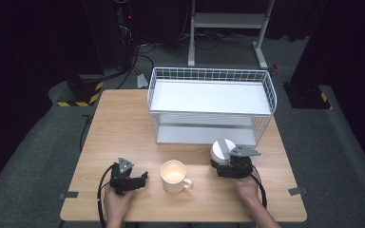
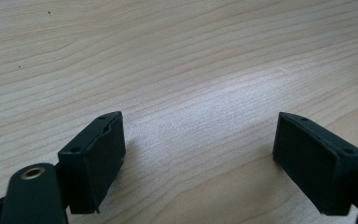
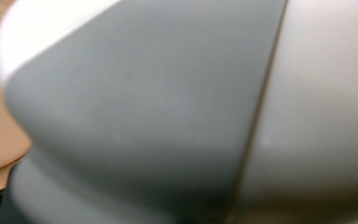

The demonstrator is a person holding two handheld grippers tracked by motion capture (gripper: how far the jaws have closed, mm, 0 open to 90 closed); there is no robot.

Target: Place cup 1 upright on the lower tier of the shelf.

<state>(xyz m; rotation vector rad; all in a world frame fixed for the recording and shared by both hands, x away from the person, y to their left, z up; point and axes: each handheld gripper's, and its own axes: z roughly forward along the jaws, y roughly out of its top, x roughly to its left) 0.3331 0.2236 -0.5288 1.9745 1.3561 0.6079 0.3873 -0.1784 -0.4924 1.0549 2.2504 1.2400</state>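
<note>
Right against the right tool (image 1: 228, 164) sits the grey-and-white container (image 1: 221, 151).

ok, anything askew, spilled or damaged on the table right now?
Nothing stands out. The cream mug stands upright on the table with no spill around it, the white wire basket sits square at the far edge, and the grey-and-white round object is upright at the right gripper. The left gripper is open over bare wood.

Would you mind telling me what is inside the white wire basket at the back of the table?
The wire basket holds a flat white shelf board with nothing on it. A second white panel shows below; the space between them is hidden.
</note>
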